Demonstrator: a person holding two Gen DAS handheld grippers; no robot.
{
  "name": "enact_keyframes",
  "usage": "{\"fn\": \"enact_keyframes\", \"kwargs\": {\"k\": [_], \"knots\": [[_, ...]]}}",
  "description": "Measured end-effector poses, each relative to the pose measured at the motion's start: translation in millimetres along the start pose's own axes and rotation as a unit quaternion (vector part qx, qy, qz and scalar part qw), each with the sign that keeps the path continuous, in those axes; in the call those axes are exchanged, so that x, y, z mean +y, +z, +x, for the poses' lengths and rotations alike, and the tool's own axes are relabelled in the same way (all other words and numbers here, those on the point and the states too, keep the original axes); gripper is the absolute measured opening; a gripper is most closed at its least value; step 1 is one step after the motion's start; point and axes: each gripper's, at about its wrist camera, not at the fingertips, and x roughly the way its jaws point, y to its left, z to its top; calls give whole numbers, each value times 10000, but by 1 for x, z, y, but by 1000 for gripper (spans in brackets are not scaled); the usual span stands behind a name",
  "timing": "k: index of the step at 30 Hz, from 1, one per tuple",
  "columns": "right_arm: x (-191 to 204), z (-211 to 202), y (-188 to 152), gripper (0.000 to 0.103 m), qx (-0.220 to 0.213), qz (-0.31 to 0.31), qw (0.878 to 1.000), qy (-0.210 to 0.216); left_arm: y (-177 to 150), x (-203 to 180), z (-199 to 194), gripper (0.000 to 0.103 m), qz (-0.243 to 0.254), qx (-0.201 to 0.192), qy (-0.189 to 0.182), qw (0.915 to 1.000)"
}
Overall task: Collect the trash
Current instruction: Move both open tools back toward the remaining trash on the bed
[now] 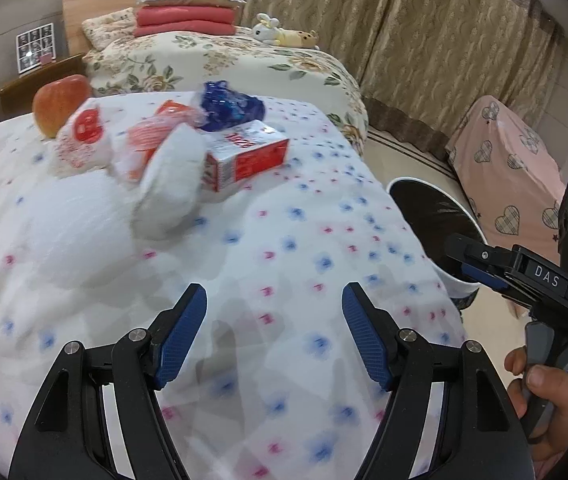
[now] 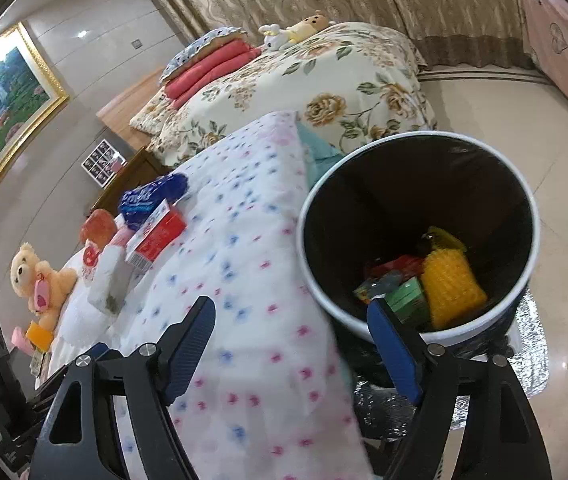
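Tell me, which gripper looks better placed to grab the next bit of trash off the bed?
Probably the left. The left gripper is open, empty and faces the red carton, while the right gripper, also empty, sits beside the bin.

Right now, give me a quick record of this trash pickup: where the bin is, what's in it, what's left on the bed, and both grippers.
bin: trash bin on the floor beside the bed
in bin: yellow item, green box
on bed: red-and-white box, blue wrapper, apple
left gripper: open, empty
right gripper: open, empty
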Motion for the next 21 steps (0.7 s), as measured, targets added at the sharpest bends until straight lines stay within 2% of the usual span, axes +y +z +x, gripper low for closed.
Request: {"fn": "enact_keyframes", "kwargs": {"k": [10,15,21], "knots": [[31,14,-11,81,200,-227,9993,197,-8,43,-20,72,-378,-157,367,9985],[42,17,-11,84,214,-297,9990,251,-7,72,-23,73,-709,-210,553,9957],[57,23,-11,84,257,-382,9983,355,0,91,-21,73,-959,-245,577,9934]]}}
